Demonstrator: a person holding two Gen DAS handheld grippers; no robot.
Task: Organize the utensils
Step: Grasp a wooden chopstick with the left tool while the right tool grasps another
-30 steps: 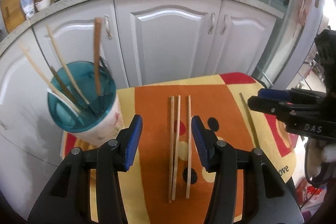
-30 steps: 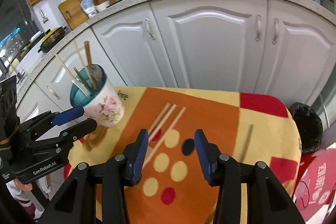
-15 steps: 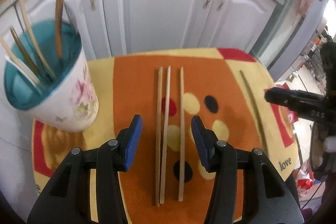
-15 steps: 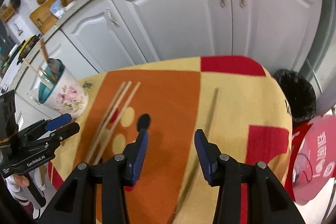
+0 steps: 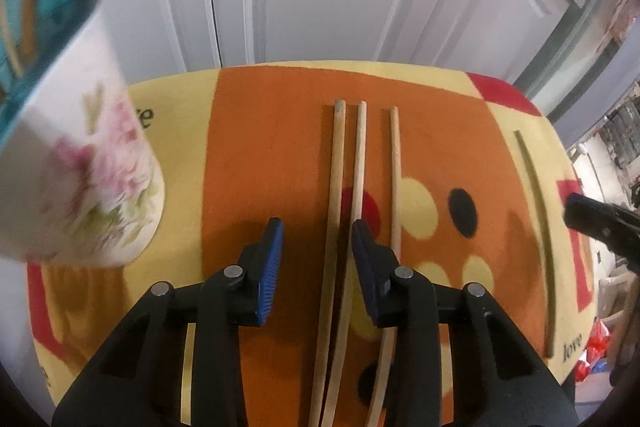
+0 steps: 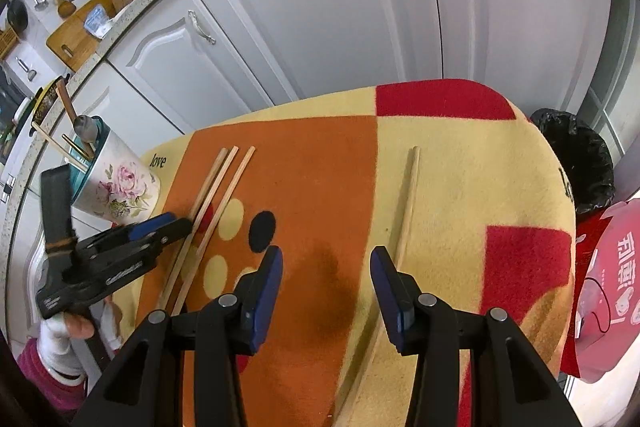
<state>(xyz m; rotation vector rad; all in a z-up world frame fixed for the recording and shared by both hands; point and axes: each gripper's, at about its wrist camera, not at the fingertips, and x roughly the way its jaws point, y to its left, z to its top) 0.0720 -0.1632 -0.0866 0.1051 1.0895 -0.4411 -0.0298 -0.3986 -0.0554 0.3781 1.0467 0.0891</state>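
Note:
Three wooden chopsticks (image 5: 357, 163) lie side by side on the orange part of the cloth. My left gripper (image 5: 316, 247) hangs low over them, its jaws closing. The left and middle sticks run between the blue pads, which do not press on them. The third stick passes under the right finger. A fourth chopstick (image 6: 409, 199) lies alone on the yellow part, just right of my right gripper (image 6: 326, 263), which is open with nothing between its fingers. The floral cup (image 6: 116, 187) with a teal inside holds several utensils at the table's left.
The patterned cloth (image 6: 460, 163) covers a small table in front of white cabinet doors (image 6: 320, 27). A black bin bag (image 6: 572, 163) and a pink bag (image 6: 608, 287) sit past the right edge. A person's gloved hand (image 6: 60, 339) holds the left gripper.
My left gripper has come down close over the three chopsticks and its jaws have narrowed. My right gripper has swung right and down, to beside the lone chopstick.

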